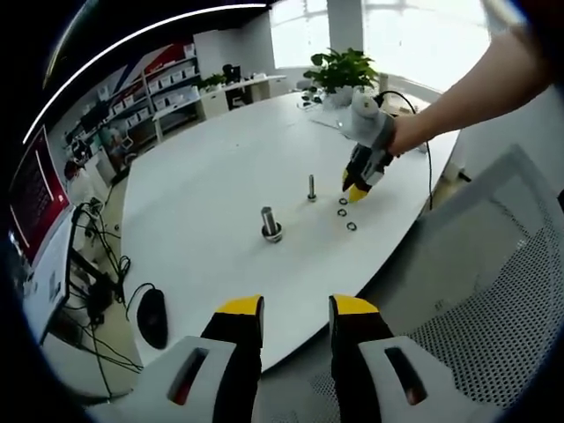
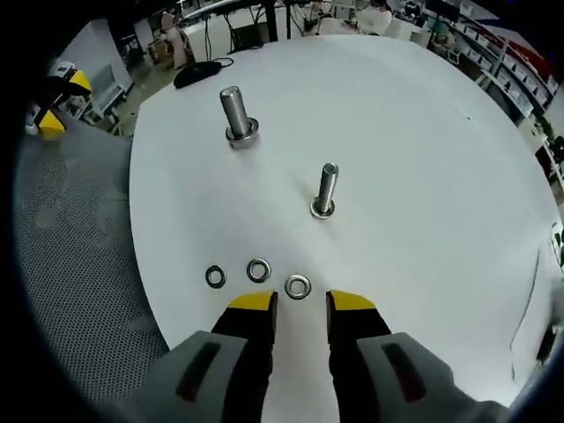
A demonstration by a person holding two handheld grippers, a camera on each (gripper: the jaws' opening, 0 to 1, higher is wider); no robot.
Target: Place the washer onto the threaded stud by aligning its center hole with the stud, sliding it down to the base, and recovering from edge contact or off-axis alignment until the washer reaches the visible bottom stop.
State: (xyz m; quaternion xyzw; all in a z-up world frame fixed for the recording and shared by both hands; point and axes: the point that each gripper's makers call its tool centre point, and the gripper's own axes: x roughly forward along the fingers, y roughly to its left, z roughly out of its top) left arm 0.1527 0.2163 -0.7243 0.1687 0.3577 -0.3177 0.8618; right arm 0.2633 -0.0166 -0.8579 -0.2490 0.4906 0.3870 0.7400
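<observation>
In the left gripper view my left gripper (image 1: 297, 308) hangs off the table (image 1: 203, 176), jaws narrowly open, holding nothing. In the right gripper view my right gripper (image 2: 301, 304) has a small gap too, empty, just beside the nearest washer (image 2: 298, 286); the threaded stud (image 2: 325, 190) stands beyond.

Grey claw (image 2: 295, 304) bodies with black, yellow-tipped jaws (red-slotted sides).

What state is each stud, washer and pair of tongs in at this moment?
Larger stud: upright, a washer or nut at its base.
Smaller stud: upright.
Three washers: flat on the table, loose.
Right tongs: open, empty, just short of the washers.
Left tongs: open, empty, off the table's edge.
</observation>
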